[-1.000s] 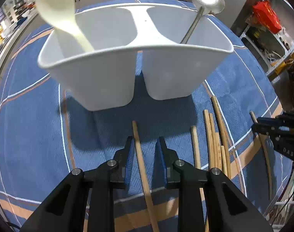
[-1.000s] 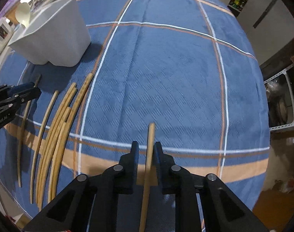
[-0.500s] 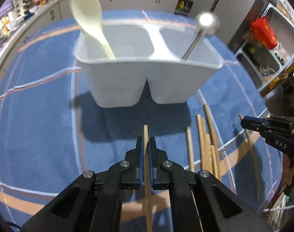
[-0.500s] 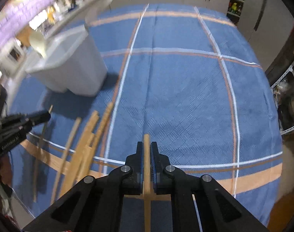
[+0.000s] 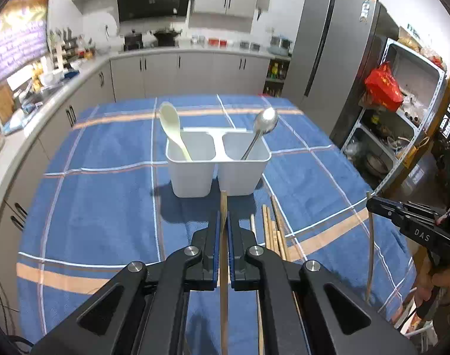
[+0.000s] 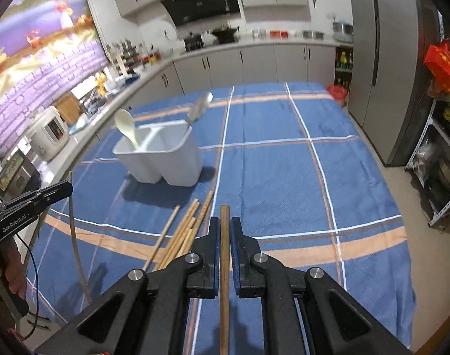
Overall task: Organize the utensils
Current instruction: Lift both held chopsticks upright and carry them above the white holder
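My left gripper [image 5: 222,222] is shut on a wooden chopstick [image 5: 223,207] and holds it above the blue cloth, pointing at the white two-compartment holder [image 5: 217,174]. A cream spoon [image 5: 172,127] stands in the holder's left compartment, a metal spoon [image 5: 262,127] in the right one. My right gripper [image 6: 224,227] is shut on another wooden chopstick [image 6: 224,216], lifted off the table. Several loose chopsticks [image 6: 186,230] lie on the cloth between the grippers. The holder also shows in the right wrist view [image 6: 160,156]. The right gripper appears in the left wrist view [image 5: 372,204], the left gripper in the right wrist view [image 6: 66,188].
The table is covered by a blue plaid cloth [image 5: 92,201]. Kitchen counters [image 5: 62,80] run along the left and back. A refrigerator [image 5: 337,59] and a metal shelf [image 5: 402,112] stand to the right.
Both grippers closed on a chopstick each and rose from the cloth. The views now tilt up and show the kitchen.
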Tool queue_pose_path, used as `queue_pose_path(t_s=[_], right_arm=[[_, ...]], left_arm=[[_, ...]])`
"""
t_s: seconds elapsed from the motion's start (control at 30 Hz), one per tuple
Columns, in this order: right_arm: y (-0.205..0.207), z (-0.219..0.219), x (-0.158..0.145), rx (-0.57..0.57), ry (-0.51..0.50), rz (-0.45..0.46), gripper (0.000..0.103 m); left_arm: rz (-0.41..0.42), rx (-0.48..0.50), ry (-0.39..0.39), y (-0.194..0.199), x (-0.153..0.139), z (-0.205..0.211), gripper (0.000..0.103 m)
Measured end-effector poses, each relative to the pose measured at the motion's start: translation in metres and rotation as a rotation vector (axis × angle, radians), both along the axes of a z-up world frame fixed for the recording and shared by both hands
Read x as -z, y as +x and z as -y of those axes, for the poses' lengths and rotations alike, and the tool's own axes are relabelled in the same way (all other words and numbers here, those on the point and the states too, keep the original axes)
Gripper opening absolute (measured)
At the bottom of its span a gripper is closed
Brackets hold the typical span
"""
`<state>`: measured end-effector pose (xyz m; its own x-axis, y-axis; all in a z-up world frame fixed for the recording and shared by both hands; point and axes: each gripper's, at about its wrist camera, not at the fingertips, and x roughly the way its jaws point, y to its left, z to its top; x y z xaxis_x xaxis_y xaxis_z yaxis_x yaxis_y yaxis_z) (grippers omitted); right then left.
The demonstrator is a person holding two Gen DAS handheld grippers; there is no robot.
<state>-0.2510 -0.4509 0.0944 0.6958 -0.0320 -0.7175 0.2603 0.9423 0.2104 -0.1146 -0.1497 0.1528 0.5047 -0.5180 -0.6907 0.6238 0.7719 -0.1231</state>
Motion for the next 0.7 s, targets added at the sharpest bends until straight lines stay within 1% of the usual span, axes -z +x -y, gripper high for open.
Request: queue_pose_path(t_s=[0.13,0.37,0.5,0.7], right_arm=[[-0.024,-0.012,-0.013,0.004,-0.03,0.065,0.007],[-0.061,-0.027,-0.038,0.013,-0.065,0.172,0.007],[-0.07,-0.032,-0.047,0.011,-0.088,0.207,0.007],[-0.075,-0.037,-0.057,0.004,-0.086,0.243,0.007]], left_arm=[[0.046,-0.031,-0.035,-0.025,-0.014,-0.017,0.004],[0.061,-0.076,-0.118,-0.053,-0.032,-0.043,0.004],[0.088,-0.095,-0.123,-0.066,-0.038,-0.05,0.004],[0.101,-0.102,-0.151,-0.075,-0.046,-0.059,0.004]])
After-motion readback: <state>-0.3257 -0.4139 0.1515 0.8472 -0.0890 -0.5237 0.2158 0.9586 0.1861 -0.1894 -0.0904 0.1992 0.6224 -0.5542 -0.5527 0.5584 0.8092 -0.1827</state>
